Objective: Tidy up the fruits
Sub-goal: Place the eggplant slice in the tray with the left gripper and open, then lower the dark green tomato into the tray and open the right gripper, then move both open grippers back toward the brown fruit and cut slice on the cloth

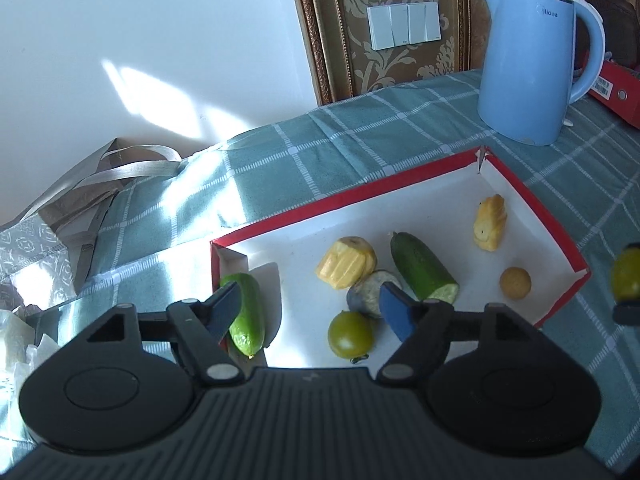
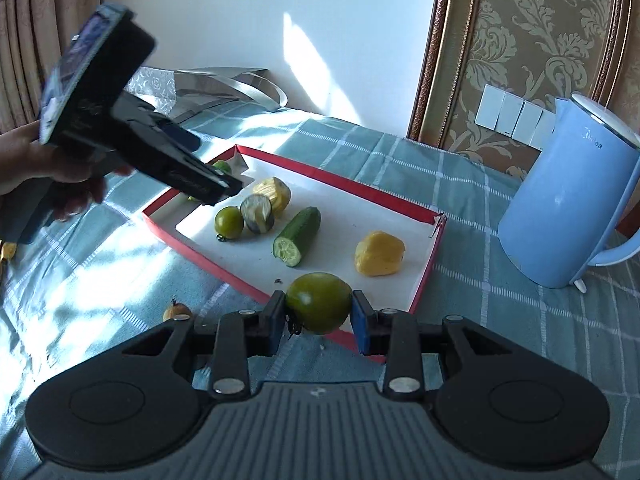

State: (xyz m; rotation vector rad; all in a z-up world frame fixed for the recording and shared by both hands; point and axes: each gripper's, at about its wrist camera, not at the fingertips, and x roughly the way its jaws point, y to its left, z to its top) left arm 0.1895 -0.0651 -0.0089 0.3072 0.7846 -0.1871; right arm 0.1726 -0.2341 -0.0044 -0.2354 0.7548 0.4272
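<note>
A red-rimmed white tray (image 1: 360,196) (image 2: 424,276) lies on the checked tablecloth. In it are a cut cucumber (image 1: 422,268) (image 2: 298,230), a second green cucumber piece (image 1: 248,314), a green tomato (image 1: 350,334) (image 2: 229,221), yellow peeled pieces (image 1: 346,262) (image 1: 490,222) (image 2: 378,253), a greyish slice (image 1: 370,292) (image 2: 258,212) and a small tan ball (image 1: 515,283). My left gripper (image 1: 312,314) is open over the tray's near left part. My right gripper (image 2: 318,316) is shut on another green tomato (image 2: 319,302) at the tray's near edge.
A blue kettle (image 1: 528,64) (image 2: 568,200) stands right of the tray. A red box (image 1: 616,88) lies behind it. A grey bag (image 1: 80,192) (image 2: 216,88) sits at the table's far left. A small onion-like piece (image 2: 177,312) lies on the cloth.
</note>
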